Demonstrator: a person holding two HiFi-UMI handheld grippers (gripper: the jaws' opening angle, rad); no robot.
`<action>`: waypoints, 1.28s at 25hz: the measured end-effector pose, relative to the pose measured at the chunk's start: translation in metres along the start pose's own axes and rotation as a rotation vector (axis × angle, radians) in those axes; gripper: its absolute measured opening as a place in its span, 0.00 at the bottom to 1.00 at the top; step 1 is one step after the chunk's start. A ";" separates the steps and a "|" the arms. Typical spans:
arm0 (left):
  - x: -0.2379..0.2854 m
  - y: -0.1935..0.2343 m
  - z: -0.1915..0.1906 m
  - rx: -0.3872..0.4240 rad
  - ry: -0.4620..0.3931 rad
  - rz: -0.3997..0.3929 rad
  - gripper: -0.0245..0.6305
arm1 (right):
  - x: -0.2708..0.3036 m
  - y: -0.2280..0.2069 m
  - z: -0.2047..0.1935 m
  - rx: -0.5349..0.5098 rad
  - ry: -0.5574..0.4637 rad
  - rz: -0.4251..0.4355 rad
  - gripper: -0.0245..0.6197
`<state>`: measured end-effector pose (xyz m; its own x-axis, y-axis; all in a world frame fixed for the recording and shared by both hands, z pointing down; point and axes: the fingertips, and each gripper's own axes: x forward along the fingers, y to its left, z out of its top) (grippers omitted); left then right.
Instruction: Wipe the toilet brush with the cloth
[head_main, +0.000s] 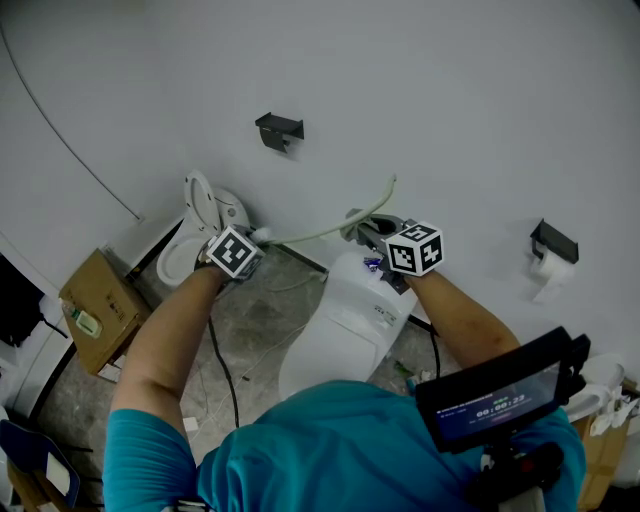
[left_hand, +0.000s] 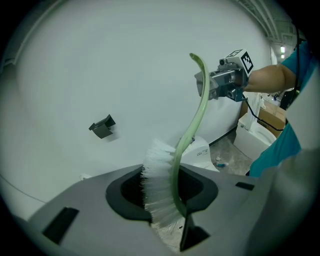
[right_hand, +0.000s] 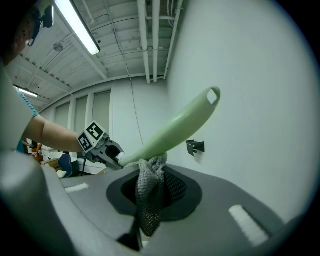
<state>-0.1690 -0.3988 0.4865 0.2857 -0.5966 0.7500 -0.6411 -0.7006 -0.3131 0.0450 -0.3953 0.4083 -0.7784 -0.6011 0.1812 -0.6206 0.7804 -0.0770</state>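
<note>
Seemingly midway: holding the toilet brush (left_hand: 190, 126) aloft before the wall (head_main: 450, 100) with left tongs (left_hand: 172, 202) clamped at its bristle end (left_hand: 159, 185), pressing the cloth (right_hand: 150, 190), pinched in closed right tongs (right_hand: 149, 202), against the upper handle (right_hand: 190, 112). Judging by this, wiping begun up top, with the lower stretch left.

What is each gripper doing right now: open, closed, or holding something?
Left gripper: closed on the toilet brush, at its bristle end.
Right gripper: closed on the cloth.
</note>
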 end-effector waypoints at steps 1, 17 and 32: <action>0.000 0.001 -0.001 0.003 0.002 0.001 0.26 | 0.000 0.000 0.000 0.000 -0.001 0.000 0.08; -0.006 0.012 -0.027 0.036 0.064 0.030 0.26 | -0.005 -0.008 0.003 0.012 -0.009 -0.015 0.08; -0.018 0.038 -0.054 0.139 0.112 0.097 0.26 | -0.008 -0.010 0.011 -0.003 -0.030 -0.006 0.08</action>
<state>-0.2374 -0.3937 0.4928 0.1418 -0.6218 0.7702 -0.5553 -0.6941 -0.4581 0.0567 -0.4001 0.3972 -0.7769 -0.6111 0.1518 -0.6254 0.7769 -0.0731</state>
